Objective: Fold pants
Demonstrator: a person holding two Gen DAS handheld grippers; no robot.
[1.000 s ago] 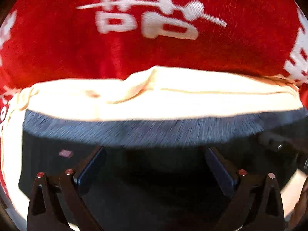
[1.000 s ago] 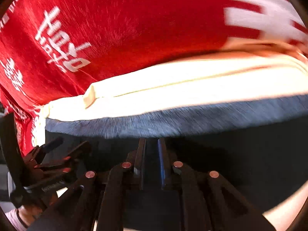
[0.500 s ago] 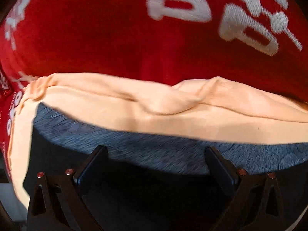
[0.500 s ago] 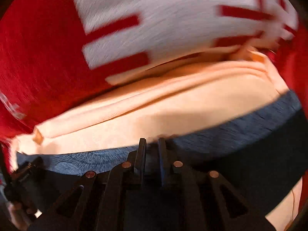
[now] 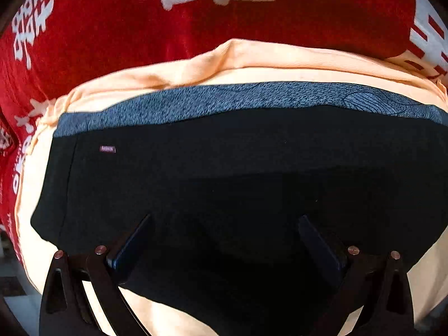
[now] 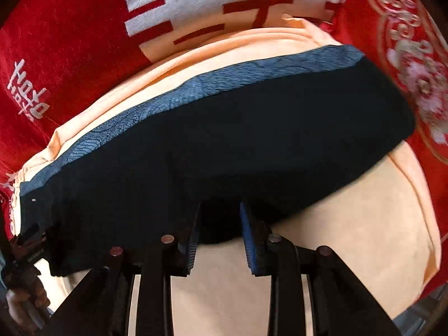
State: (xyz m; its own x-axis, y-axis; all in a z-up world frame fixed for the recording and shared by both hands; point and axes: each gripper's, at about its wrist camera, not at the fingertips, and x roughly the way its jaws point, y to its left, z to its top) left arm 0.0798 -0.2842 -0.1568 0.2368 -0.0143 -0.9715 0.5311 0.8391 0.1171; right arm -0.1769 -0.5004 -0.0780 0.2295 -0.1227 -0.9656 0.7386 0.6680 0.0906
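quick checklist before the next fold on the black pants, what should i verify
1. Left gripper open: ok, fingers wide apart over the black pants with a blue-grey patterned band.
2. Right gripper released: ok, a gap shows between its blue pads, no cloth pinched.
3. Pants lying flat: ok, no large wrinkles visible.
4. Patterned band edge straight: ok in the left wrist view.
5. Pants sit on the peach cloth, not on the red blanket with white characters: ok where visible.
6. Near hem aligned: cannot tell, too dark around the fingers.
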